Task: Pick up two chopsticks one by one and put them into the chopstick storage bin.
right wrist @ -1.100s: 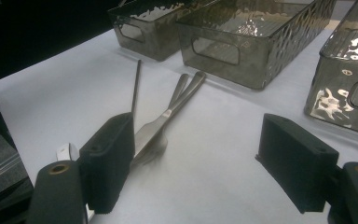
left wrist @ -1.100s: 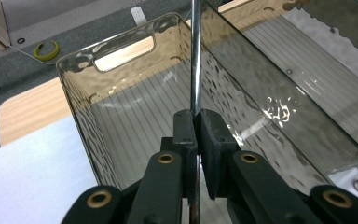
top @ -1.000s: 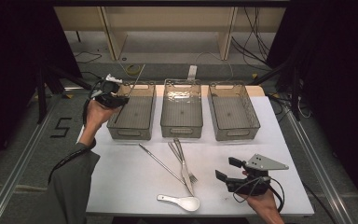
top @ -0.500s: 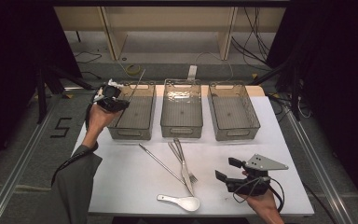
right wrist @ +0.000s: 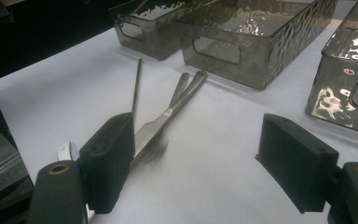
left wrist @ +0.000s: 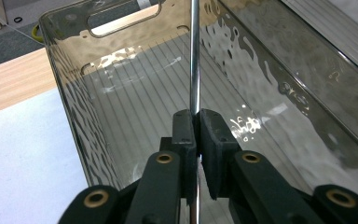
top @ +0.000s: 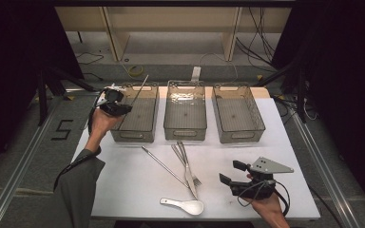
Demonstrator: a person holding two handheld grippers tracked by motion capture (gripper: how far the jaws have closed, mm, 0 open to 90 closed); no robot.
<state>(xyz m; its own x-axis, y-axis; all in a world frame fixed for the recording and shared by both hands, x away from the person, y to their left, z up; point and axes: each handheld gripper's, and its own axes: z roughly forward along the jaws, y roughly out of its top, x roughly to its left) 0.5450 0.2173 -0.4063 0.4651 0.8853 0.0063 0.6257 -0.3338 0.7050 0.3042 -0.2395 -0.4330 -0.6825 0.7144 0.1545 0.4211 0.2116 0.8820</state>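
While left gripper [left wrist: 193,122] pinches chopstick [left wrist: 195,56] above left bin [top: 138,114], lower tip inside walls, tilt flat, then release low. Right gripper [top: 235,176] wide open, empty, near fork [top: 193,176].

High view: fixed overhead, facing forward and down across the whole table [top: 138,190]. Left gripper view: close along its tongs [left wrist: 196,128] into the left bin [left wrist: 121,116]. Right gripper view: low and near the tabletop, facing the cutlery [right wrist: 168,121] and bins, which the high view shares.
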